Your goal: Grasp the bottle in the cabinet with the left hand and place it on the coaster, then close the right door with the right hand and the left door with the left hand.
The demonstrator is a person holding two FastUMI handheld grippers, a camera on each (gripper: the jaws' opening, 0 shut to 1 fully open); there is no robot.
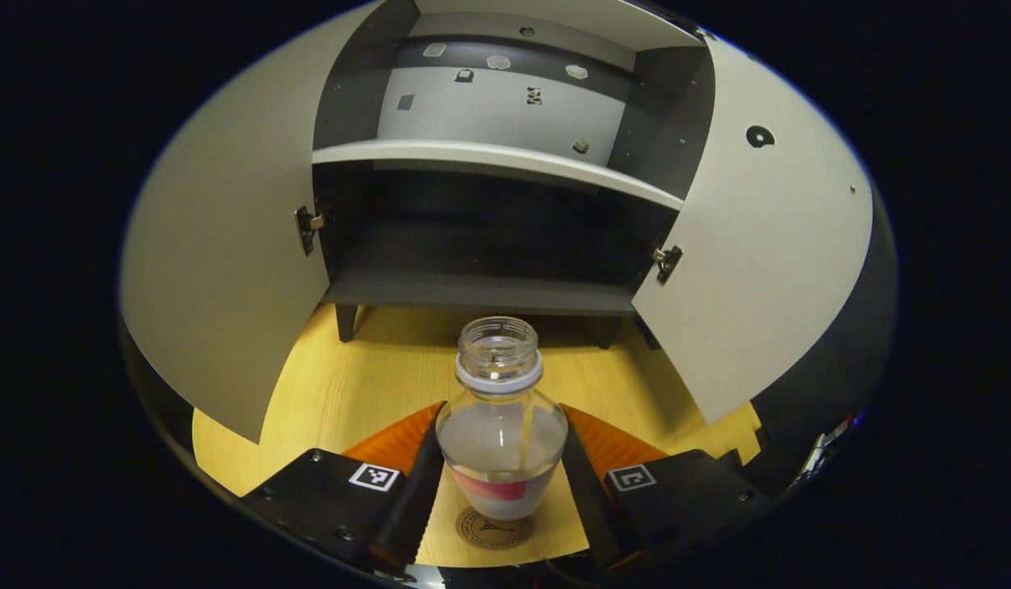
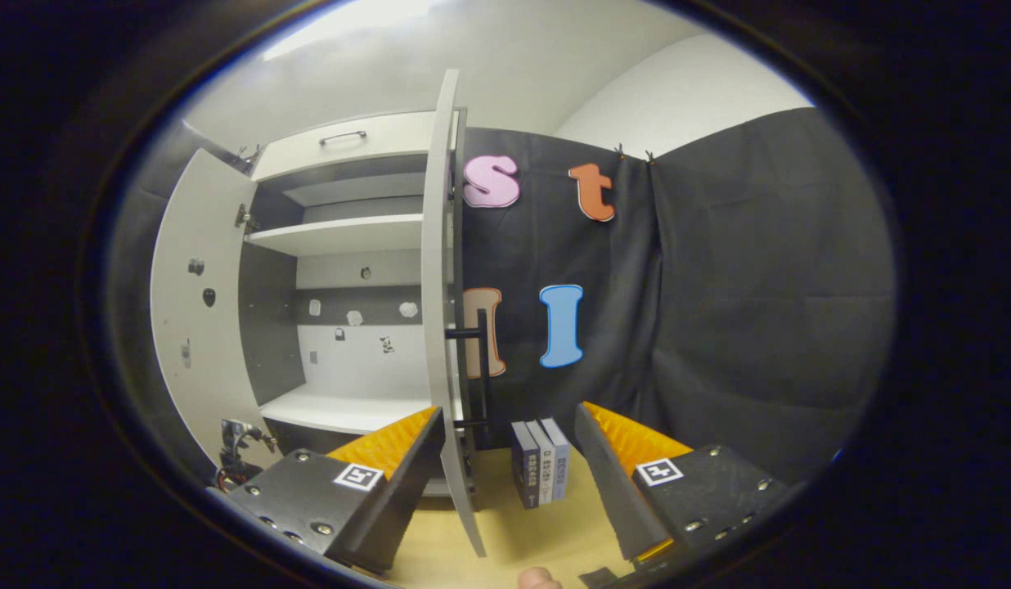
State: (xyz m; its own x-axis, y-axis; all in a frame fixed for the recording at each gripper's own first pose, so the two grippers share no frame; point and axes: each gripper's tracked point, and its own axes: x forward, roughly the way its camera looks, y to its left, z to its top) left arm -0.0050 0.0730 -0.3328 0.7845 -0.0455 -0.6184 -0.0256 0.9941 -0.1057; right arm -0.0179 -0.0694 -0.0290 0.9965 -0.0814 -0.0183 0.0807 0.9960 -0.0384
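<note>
Left tool (image 1: 501,470) clamped on clear capless plastic bottle (image 1: 501,425), above round brown coaster (image 1: 493,529) on yellow wooden worktop (image 1: 366,384). Right tool (image 2: 505,458) spread apart, near white right cabinet door (image 2: 440,327).

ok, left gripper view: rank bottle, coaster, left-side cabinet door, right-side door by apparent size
1-2. Left-side door and right-side door: look alike, not ranked.
3. Bottle, enlarged by nearness.
4. Coaster, partly hidden by the bottle.
</note>
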